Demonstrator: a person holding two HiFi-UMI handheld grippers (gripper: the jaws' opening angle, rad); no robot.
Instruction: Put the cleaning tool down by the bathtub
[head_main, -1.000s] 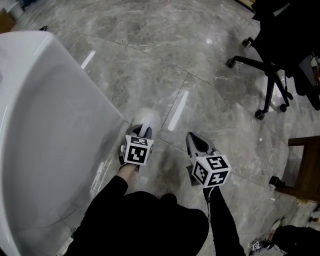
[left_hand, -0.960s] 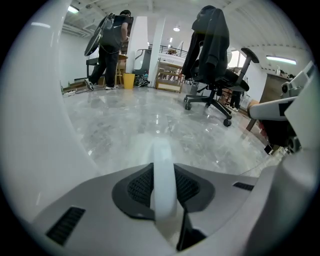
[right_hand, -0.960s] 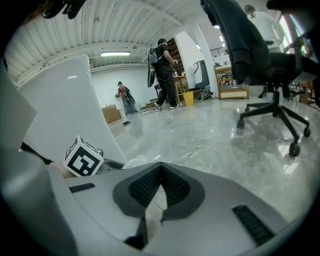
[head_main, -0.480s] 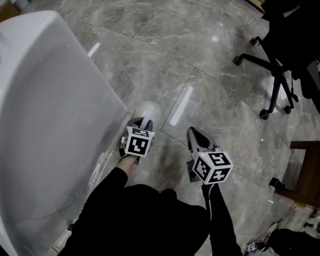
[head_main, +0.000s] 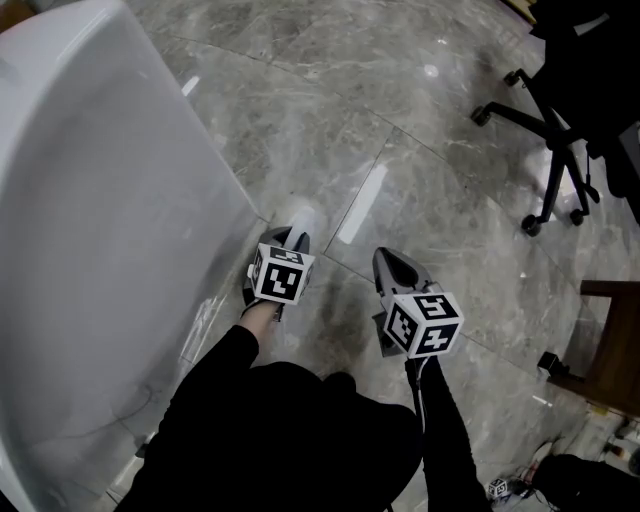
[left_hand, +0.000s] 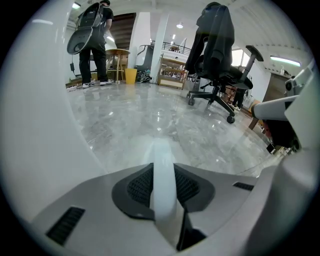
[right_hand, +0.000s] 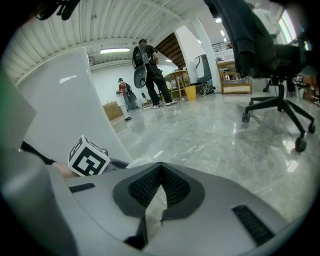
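My left gripper (head_main: 286, 238) clamps one tool (left_hand: 162, 175), seemingly just beside the tub (head_main: 100, 200); right gripper (head_main: 386, 262) jaws meet; open floor (head_main: 430, 220) reaches one chair (head_main: 555, 150).

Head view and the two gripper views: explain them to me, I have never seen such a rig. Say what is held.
A person holds a grasping tool in each hand; the patterned cubes belong to them. The head view looks down from the person's head: the left tool is beside the white bathtub, the right tool next to it. The other two views come from cameras riding on each tool, looking along its jaws. The left tool grips a white cleaning implement; the right tool's jaws are together, empty. A black office chair stands on the grey floor.
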